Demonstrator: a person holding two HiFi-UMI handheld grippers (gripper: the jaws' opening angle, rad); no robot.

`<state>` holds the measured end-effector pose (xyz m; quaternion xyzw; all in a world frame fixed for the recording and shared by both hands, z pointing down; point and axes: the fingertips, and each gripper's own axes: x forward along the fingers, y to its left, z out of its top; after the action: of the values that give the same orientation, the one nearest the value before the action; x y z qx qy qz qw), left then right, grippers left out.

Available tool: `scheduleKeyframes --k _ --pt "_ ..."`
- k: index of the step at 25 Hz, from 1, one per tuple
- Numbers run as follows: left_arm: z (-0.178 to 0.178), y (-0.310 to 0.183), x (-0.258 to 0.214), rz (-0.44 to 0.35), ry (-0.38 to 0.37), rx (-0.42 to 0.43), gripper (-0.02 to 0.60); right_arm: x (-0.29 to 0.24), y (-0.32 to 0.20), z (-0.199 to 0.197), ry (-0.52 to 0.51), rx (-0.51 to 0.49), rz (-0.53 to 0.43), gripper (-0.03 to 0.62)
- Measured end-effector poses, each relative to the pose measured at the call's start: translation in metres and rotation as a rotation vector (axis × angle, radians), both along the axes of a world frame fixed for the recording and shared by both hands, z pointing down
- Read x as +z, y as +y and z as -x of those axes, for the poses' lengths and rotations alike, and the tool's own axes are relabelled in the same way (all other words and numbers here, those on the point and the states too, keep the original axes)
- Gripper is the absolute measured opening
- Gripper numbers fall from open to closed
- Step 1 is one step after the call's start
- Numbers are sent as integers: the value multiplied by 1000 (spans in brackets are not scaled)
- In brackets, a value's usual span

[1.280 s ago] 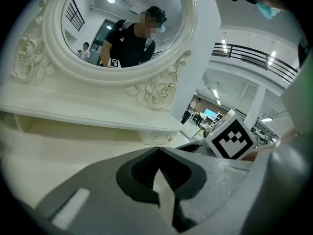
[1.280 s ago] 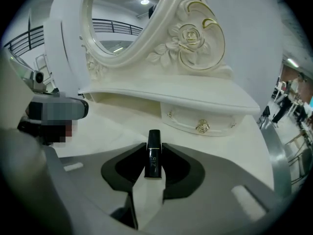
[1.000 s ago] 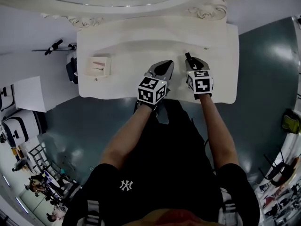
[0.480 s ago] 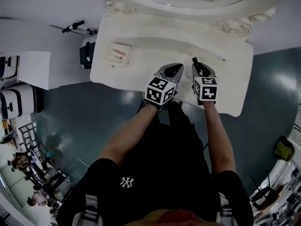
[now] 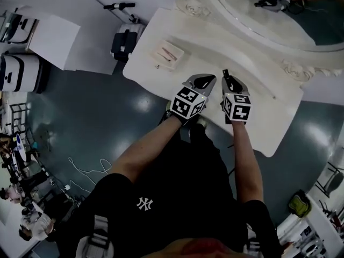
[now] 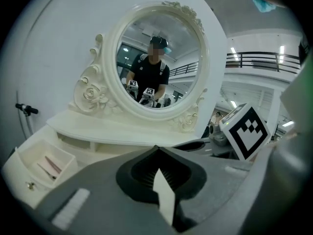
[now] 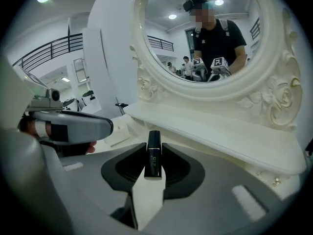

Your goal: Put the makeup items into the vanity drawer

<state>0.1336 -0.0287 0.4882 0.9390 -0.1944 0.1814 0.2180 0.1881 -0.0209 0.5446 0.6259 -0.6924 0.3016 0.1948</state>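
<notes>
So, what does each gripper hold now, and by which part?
The right gripper holds a black tube by its lower body; the far end sticks out. The left gripper is shut and empty.

An oval mirror [image 6: 159, 58] in a carved white frame stands against a white wall [image 6: 58, 38]. Below, a glossy dark floor [image 5: 97, 122] carries a loose white cable [image 5: 88, 171] and a dark bag [image 5: 123, 41]. 2 white cases [image 5: 19, 71] sit at far left. A railing [image 6: 264, 62] runs behind.
</notes>
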Motion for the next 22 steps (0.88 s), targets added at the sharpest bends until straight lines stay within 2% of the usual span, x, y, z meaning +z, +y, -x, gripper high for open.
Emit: scheduleKeyframes --k 14,22 --pt "138 -86 3 -6 6 -198 0 -4 -101 164 1 -290 -20 123" --pt "196 -127 10 6 8 -262 0 17 -145 224 50 -381 26 123"
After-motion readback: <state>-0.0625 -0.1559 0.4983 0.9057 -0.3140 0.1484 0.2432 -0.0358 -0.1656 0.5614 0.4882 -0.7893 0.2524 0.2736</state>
